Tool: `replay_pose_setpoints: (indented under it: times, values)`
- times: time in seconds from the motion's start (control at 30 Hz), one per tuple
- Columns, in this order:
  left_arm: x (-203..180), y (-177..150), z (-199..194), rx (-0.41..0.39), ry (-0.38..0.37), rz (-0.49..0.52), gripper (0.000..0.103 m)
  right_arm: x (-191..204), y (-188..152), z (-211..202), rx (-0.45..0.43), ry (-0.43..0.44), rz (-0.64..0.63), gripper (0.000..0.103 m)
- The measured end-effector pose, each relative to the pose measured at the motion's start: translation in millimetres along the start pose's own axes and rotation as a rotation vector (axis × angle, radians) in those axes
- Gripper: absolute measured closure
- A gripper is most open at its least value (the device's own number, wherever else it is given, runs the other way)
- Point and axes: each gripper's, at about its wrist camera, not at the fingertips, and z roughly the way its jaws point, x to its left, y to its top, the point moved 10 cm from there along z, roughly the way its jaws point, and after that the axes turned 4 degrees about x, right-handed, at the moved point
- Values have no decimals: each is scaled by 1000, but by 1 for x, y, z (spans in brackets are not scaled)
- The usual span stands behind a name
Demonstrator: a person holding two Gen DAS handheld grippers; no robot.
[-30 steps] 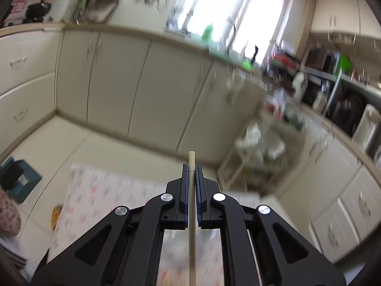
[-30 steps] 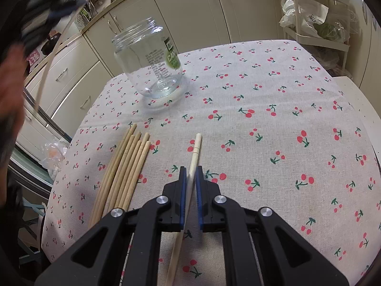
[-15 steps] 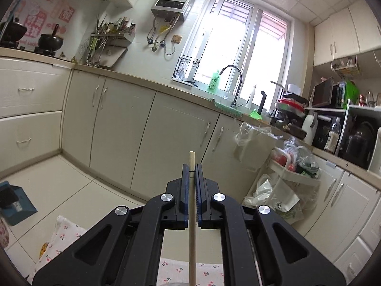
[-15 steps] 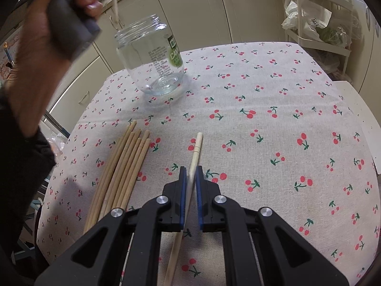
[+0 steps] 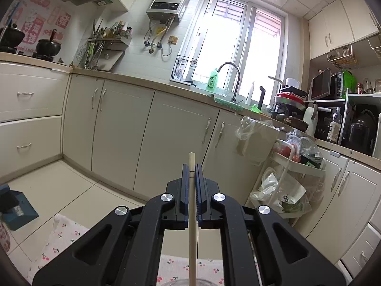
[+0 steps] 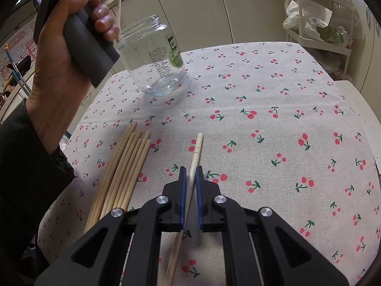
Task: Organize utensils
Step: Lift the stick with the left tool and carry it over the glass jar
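Tablecloth [image 6: 273,124] first, then the glass jar [image 6: 154,62] standing on it. Left gripper [image 5: 192,166] pinches one chopstick [image 5: 192,214] above the jar's mouth; tilted, it could clip the rim. Right gripper [image 6: 189,174] clamps a pale chopstick [image 6: 197,147] beside the bundle [image 6: 123,171].

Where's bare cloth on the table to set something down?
Free: the whole stretch of tablecloth right of the single chopstick and the jar. Crowded: the left side, with the chopstick bundle and the left hand over the jar.
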Motion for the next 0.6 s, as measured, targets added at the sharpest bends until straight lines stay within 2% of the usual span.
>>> replay_pose_setpoints:
  times: [0.3,0.5,0.6]
  values:
    - [8,-7,-1,28,-17,-28,98,0,0,0,0,14,10,94]
    - [4,35,-16,-54,-60,-69,98,-1,0,0,-1,25,16,94]
    - [3,45,-14,-74,-57,-71,98,-1,0,0,-1,30,20,94]
